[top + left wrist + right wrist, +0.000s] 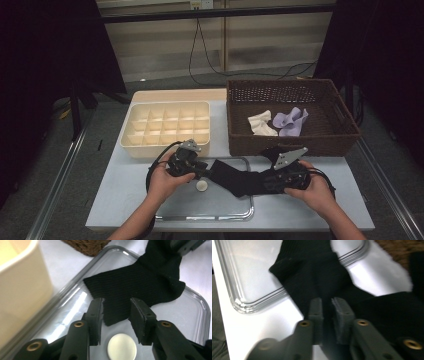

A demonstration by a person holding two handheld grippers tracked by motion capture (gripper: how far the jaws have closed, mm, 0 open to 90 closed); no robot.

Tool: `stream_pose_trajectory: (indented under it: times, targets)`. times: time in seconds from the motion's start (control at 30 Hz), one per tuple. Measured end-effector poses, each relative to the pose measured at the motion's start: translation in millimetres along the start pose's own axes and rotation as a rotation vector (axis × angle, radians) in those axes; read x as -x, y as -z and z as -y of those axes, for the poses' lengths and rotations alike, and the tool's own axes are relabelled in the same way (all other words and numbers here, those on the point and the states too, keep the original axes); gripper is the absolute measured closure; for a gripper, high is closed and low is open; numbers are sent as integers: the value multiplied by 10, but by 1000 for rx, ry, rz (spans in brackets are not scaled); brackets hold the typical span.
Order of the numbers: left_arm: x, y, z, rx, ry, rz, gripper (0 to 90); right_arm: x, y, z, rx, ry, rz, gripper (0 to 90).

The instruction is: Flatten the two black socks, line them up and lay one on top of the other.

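A black sock (235, 180) lies stretched across a clear tray (200, 217) at the table's front. My left gripper (206, 172) is at the sock's left end. In the left gripper view its jaws (116, 305) stand apart, and the ribbed cuff (140, 282) lies flat on the tray between them, unpinched. My right gripper (262, 182) is at the sock's right end. In the blurred right gripper view its jaws (327, 302) stand a narrow gap apart over the dark fabric (312, 272), just off the tray's rim (242, 305).
A small white round disc (201, 185) sits in the tray under my left gripper. A cream divided box (165, 149) stands at the back left. At the back right, a brown wicker basket (290, 145) holds a white sock (261, 123) and a lavender sock (290, 121).
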State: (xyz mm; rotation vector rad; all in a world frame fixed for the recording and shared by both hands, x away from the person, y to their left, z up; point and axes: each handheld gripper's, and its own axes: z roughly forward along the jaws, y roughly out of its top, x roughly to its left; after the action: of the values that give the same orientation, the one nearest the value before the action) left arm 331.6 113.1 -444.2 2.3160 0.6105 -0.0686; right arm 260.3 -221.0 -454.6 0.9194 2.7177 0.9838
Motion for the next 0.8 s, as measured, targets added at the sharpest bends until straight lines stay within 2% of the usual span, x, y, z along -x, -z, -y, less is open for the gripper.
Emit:
stream_pose_trajectory:
  times: [0.13, 0.23, 0.33, 0.37, 0.4, 0.43, 0.47, 0.5, 0.53, 0.6, 0.63, 0.7, 0.8]
  targets:
    - [60, -78, -27, 0, -30, 42, 566, 81, 143, -20, 26, -33, 63, 664]
    - [100, -128, -51, 3, -43, 48, 538, 138, 190, -9, 14, -54, 116, 598]
    - [125, -166, -74, 4, -42, 58, 516, 175, 115, 24, -4, -60, 128, 518]
    - [134, -171, -85, -11, -52, 60, 513, 178, 65, 43, -27, -48, 128, 506]
    - [152, -191, -86, -2, -47, 65, 510, 167, 13, 61, -52, -33, 128, 502]
    - [163, -204, -90, -4, -52, 65, 506, 162, -31, 81, -53, -38, 129, 506]
    - [172, -212, -92, -15, -60, 76, 502, 154, -49, 87, -39, -35, 138, 556]
    - [191, -231, -90, -8, -52, 74, 500, 151, -50, 80, -36, -25, 126, 643]
    - [191, -245, -91, -9, -63, 79, 498, 144, -41, 72, -43, -24, 136, 723]
    - [208, -270, -90, 0, -66, 74, 497, 150, -27, 61, -47, -40, 137, 818]
    - [215, -275, -94, -5, -60, 71, 497, 164, -15, 58, -41, -39, 133, 834]
    - [206, -288, -98, -24, -86, 64, 501, 179, 25, 64, -26, -61, 122, 842]
    - [195, -329, -91, -39, -75, 62, 514, 172, 115, 72, -5, -70, 116, 842]
